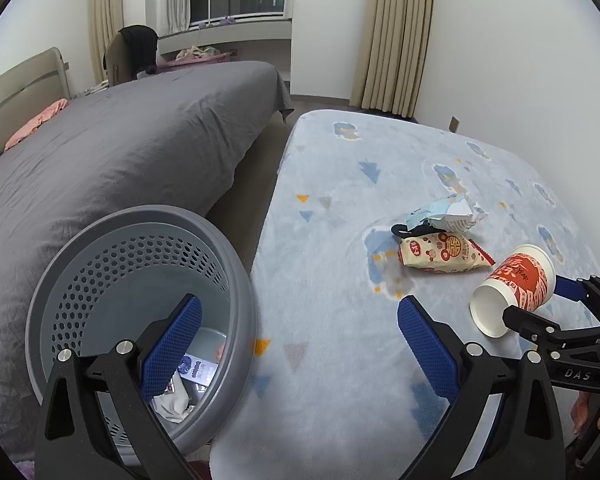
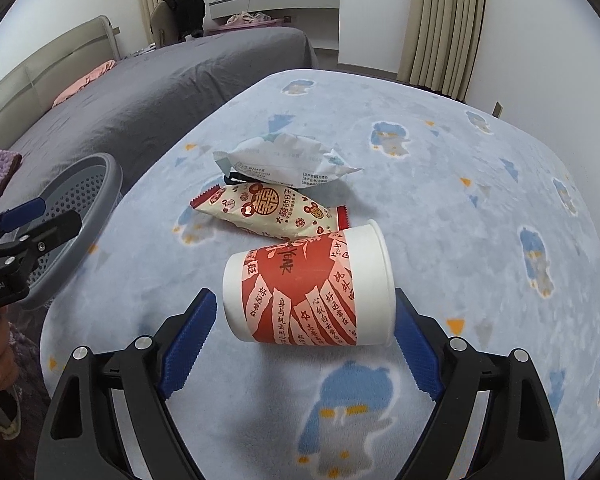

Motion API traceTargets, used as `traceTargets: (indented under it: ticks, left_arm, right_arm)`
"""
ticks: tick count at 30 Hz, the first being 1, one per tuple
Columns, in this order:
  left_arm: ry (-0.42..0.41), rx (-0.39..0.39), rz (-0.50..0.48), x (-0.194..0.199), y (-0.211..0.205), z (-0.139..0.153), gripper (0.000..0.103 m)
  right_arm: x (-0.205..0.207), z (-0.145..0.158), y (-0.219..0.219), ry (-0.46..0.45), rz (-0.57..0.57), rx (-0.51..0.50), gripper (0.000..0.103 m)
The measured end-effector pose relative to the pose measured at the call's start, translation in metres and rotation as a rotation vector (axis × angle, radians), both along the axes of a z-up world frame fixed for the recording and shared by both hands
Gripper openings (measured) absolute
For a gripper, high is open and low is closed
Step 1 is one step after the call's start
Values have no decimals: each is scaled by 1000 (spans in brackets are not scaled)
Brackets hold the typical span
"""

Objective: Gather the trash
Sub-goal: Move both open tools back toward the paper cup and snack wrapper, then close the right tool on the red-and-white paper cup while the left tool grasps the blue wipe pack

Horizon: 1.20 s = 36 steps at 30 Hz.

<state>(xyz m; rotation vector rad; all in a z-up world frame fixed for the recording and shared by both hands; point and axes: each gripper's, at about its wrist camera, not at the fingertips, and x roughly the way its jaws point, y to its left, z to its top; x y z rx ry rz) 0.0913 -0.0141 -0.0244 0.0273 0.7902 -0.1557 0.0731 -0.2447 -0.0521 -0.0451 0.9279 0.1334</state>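
Table [image 2: 440, 152] under a pale blue fleece cover, beside the grey bed [image 1: 112, 148]. Grey perforated basket [image 1: 236, 264] at the table's left edge, tilted toward the left claw [image 1: 300, 344], which is spread wide and grips nothing; one finger sits inside the basket mouth, the other over the fleece.

Paper cup [image 2: 308, 292], red and white, lies on its side on the fleece between the fingers of the right claw [image 2: 302, 344]. That claw is wide open; the pads are just beside the cup's two ends, and I cannot tell whether either one touches.

Risks, as I judge them:
- Basket looks half off the table edge; a nudge from the left claw could tip it and spill what is inside.
- Cup is thin-walled and round: closing end to end could crush it or squirt it out to roll across the fleece.
- Cream snack bag [image 2: 268, 216] lies against the cup's far side and may get dragged along.

Hard to read: basket contents, only scraps of white and printed wrapper; a black item under the pale wrapper [image 2: 284, 156]; basket base and what supports it are cut off.
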Motion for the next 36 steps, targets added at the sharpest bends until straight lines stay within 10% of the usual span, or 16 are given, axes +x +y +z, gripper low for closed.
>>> traceTargets:
  ticks: [36]
  left_arm:
    - [42, 22, -76, 0, -46, -8, 96]
  right_arm:
    - [-21, 17, -40, -97, -102, 123, 80]
